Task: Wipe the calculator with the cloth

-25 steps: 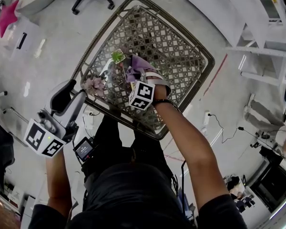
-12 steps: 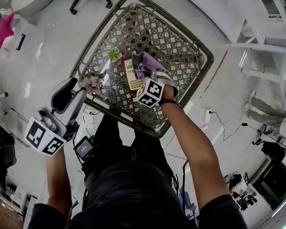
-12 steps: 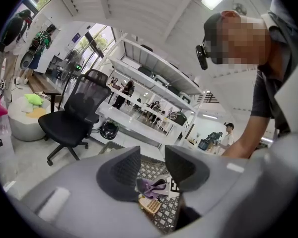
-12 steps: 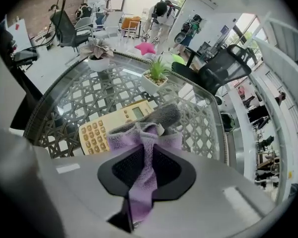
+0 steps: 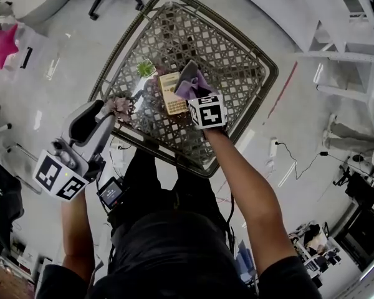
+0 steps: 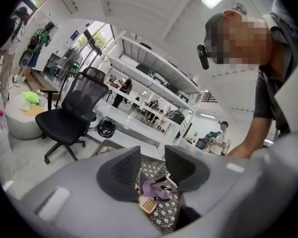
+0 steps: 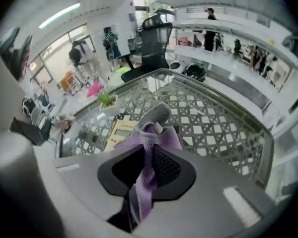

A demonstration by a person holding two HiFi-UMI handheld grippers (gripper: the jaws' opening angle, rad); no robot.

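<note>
Pinching the cloth (image 5: 188,85) in its jaws, right gripper (image 7: 148,158) flanks calculator (image 5: 170,94) lying lengthwise front-to-back.

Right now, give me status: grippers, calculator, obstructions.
Right gripper shut on purple cloth. Left gripper open, empty, short of the table edge. Calculator flat on table, beside cloth. Small plant and flowers near it.

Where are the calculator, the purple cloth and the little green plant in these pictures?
calculator (image 5: 171,93), head view, middle of its beige face.
purple cloth (image 7: 150,140), right gripper view, bunched purple fold.
little green plant (image 5: 144,69), head view, its green leaves.
</note>
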